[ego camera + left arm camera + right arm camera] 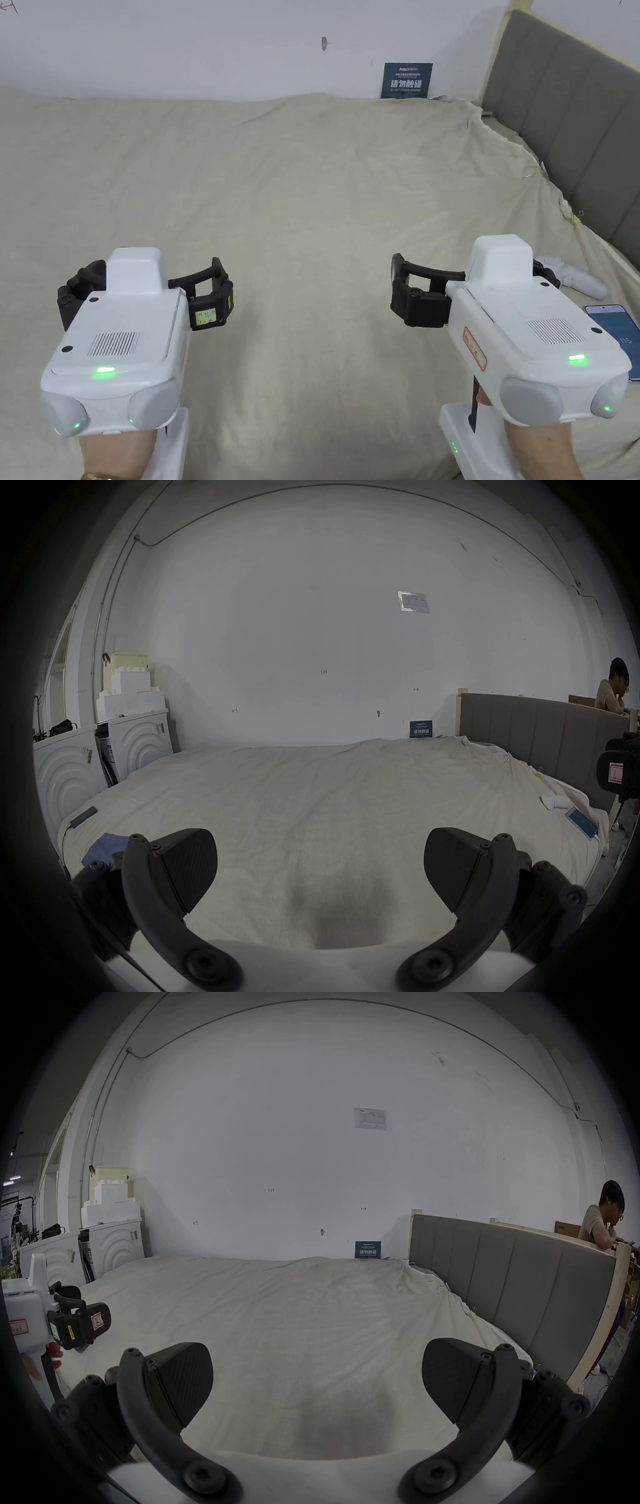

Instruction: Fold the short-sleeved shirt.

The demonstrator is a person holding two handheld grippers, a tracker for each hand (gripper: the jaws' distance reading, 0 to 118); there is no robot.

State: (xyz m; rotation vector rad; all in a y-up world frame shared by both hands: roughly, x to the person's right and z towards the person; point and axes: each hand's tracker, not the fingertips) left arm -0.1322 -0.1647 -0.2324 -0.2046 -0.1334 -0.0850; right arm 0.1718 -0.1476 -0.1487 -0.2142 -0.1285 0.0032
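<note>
I hold my left tool [145,292] and my right tool [470,289] level above the bed [312,206], both released, jaws spread wide with nothing between them. They hover well apart, with bare cream sheet between and ahead of them out to the far edge at the wall [250,44]. A blue cloth [104,847] lies bunched just left of my left tool, near the bed's left edge; I cannot tell whether it is the shirt. A dark flat device [84,816] sits beyond it at that edge. Right of my right tool lie a white handle-shaped object [578,277] and a phone [619,334], near the grey headboard [575,119] bounding that side.
</note>
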